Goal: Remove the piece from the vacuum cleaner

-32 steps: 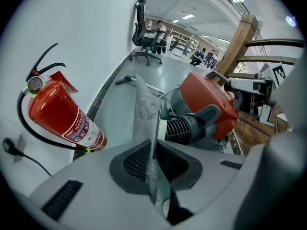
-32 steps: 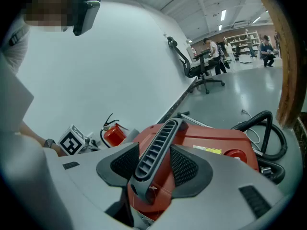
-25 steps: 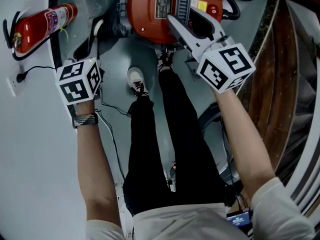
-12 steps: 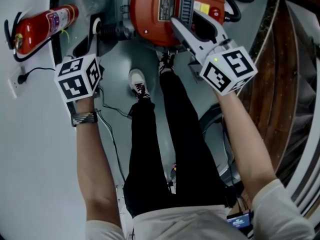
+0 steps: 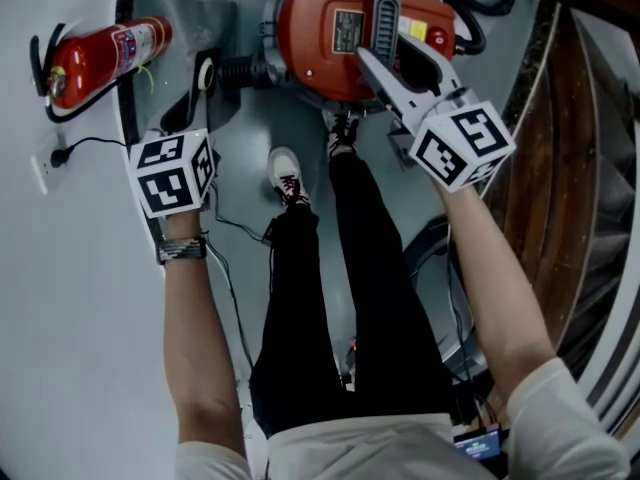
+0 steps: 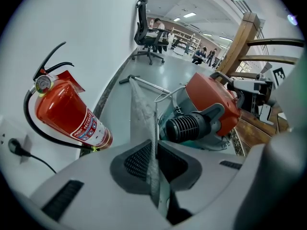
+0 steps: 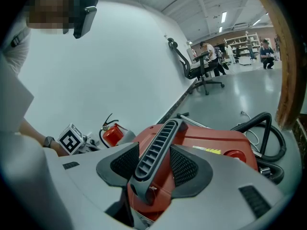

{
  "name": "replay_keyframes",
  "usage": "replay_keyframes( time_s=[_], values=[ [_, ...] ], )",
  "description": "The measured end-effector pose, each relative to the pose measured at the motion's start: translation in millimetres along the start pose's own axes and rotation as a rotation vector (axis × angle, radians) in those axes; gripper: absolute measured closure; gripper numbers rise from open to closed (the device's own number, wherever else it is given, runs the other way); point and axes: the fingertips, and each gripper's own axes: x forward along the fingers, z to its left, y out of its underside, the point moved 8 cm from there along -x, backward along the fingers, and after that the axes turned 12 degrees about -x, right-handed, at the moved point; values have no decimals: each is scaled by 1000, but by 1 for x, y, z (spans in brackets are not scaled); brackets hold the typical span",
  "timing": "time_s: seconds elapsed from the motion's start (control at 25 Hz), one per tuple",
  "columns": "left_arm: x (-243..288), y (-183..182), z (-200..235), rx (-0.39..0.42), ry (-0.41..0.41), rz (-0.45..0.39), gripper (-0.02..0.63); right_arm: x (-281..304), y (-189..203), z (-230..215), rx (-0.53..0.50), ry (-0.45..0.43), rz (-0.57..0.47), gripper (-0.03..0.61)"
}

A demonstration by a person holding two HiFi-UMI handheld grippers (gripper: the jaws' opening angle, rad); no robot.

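Your left gripper (image 6: 154, 152) is closed on the thin grey piece (image 6: 141, 109). Its two pads sit almost together with the sheet pinched edge-on between them. The piece rises out past the fingertips and runs away from you over the grey floor (image 6: 120, 104), leaning slightly to the left in the left gripper view. Just to the right of its edge sits the black ribbed hose stub (image 6: 187, 127) on the side of the orange vacuum cleaner (image 5: 320, 38). Whether the piece touches that stub or the body you cannot tell from here. On the other side of the piece, well apart from it, the red fire extinguisher (image 6: 67, 111) lies against the white wall (image 6: 86, 28).

Your right gripper (image 7: 154, 164) is clamped on the vacuum's grey slotted handle (image 7: 160, 138) — one pad on each flank, with the handle running up and away between them over the orange top.

In the head view the two grippers are well apart, the left one down beside the wall and the right one on top of the vacuum. Your legs (image 5: 330, 288) stand between them, and the left jaws are hidden under the marker cube (image 5: 175, 173).
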Motion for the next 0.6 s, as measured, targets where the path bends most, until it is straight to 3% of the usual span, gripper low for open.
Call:
replay_keyframes(
  time_s=[0.6],
  values=[
    [-64,2,-16,-22,12,-67,583,0,5,-2,-10,25,-11,370]
  ],
)
